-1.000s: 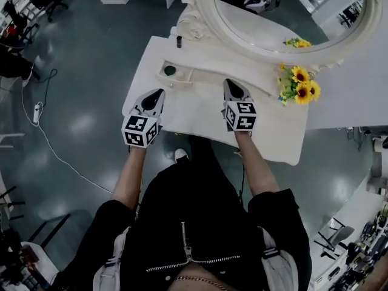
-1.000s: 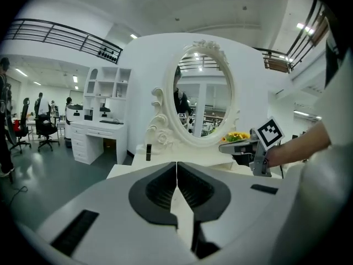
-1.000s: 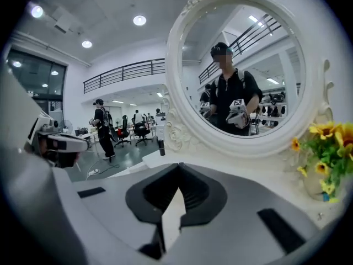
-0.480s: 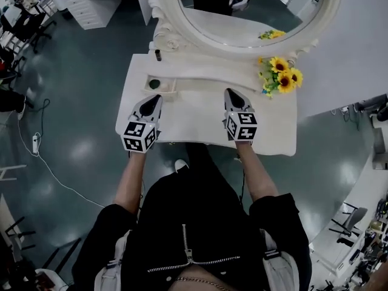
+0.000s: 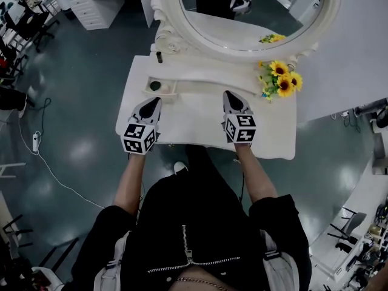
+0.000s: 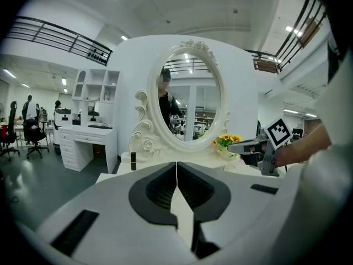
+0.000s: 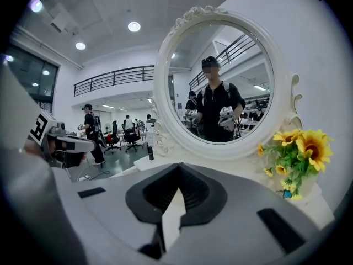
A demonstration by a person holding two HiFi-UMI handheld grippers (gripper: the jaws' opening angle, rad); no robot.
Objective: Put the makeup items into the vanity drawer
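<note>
Logged both grippers level with each other above the near half of the vanity top [image 5: 194,111], touching nothing. Found the left gripper [image 5: 156,100] pressed together with nothing between its jaws; found the right gripper [image 5: 230,94] likewise closed and empty. Located two likely makeup items at the far left: a dark upright tube [image 5: 159,56] beside the base of the mirror [image 5: 254,23], and a dark round item [image 5: 155,85] lying in a small tray-like compartment [image 5: 170,90] just beyond the left gripper. Could not tell whether that compartment was the drawer meant; saw no other drawer open in any view. Judged the task not yet begun. Flagged risks: approaching the tube with closed jaws would likely tip it and send it rolling toward the left edge, being slim and standing free; pinching the round item inside the shallow recess could make the tips skid off its rim. Noted the sunflowers [image 5: 280,82] at the far right, near enough to be knocked by a wide sweep of the right gripper.
</note>
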